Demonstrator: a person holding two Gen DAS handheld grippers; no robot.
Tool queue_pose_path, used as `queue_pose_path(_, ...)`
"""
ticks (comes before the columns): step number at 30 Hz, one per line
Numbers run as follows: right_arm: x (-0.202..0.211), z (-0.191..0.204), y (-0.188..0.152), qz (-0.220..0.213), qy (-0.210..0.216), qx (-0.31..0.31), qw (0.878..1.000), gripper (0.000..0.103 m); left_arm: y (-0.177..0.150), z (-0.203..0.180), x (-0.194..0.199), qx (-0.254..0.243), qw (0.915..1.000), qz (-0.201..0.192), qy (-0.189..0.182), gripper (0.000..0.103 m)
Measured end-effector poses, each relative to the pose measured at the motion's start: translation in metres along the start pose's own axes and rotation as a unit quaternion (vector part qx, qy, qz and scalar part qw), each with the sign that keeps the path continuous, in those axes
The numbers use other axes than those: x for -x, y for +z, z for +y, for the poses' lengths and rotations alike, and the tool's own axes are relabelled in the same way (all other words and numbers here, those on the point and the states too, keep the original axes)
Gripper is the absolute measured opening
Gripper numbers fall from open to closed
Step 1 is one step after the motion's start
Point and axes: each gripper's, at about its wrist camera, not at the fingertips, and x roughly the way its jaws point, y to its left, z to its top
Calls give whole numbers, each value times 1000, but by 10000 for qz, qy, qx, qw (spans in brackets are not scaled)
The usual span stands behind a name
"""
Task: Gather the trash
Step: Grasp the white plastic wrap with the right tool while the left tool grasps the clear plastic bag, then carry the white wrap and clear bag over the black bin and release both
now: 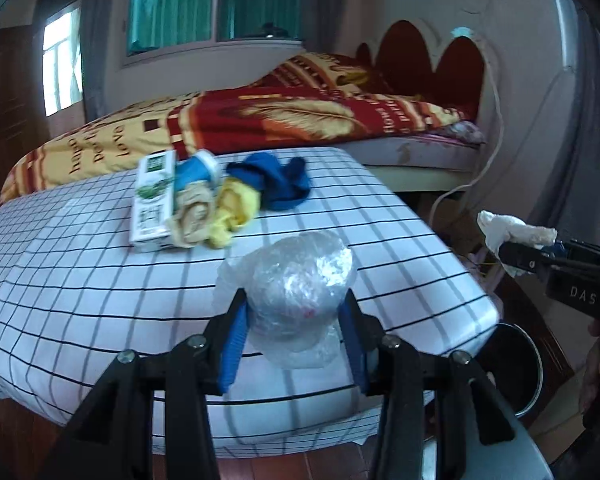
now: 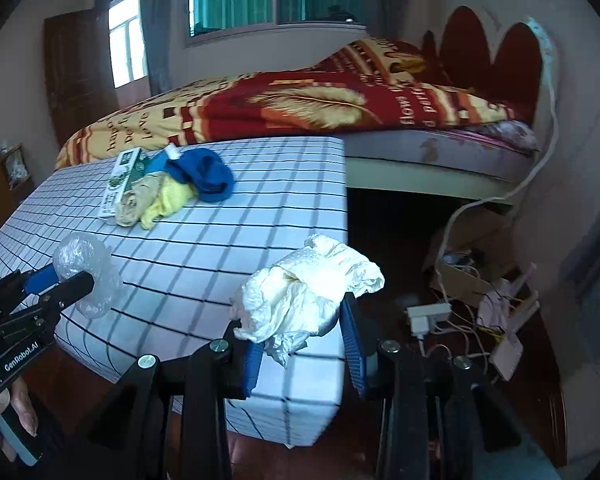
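Left gripper (image 1: 296,312) clamped on plastic wad (image 1: 300,276), right gripper (image 2: 300,328) clamped on tissue (image 2: 308,284), both above checked table (image 1: 100,280), carton (image 1: 152,200) and cloths (image 1: 268,178) behind.

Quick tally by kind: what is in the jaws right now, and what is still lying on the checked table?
Held in jaws: 2 – clear plastic wad in the left gripper, white crumpled tissue in the right gripper
Cartons on table: 1 – green-and-white carton
Cups on table: 1 – blue cup
Cloth or crumpled pieces on table: 3 – beige, yellow, blue
Total: 7
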Motion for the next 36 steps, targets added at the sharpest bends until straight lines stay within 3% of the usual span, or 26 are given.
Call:
queue_pose_path(24,67,-125,-66,14,-848,-724,9938,38,-5,-130,-4,-814,9921,57,-950,45)
queue_pose_path(36,87,-183,-113,225,-1177,-1032,9874,38,-16,-211,-14,-1298,9786,235,-1582,45)
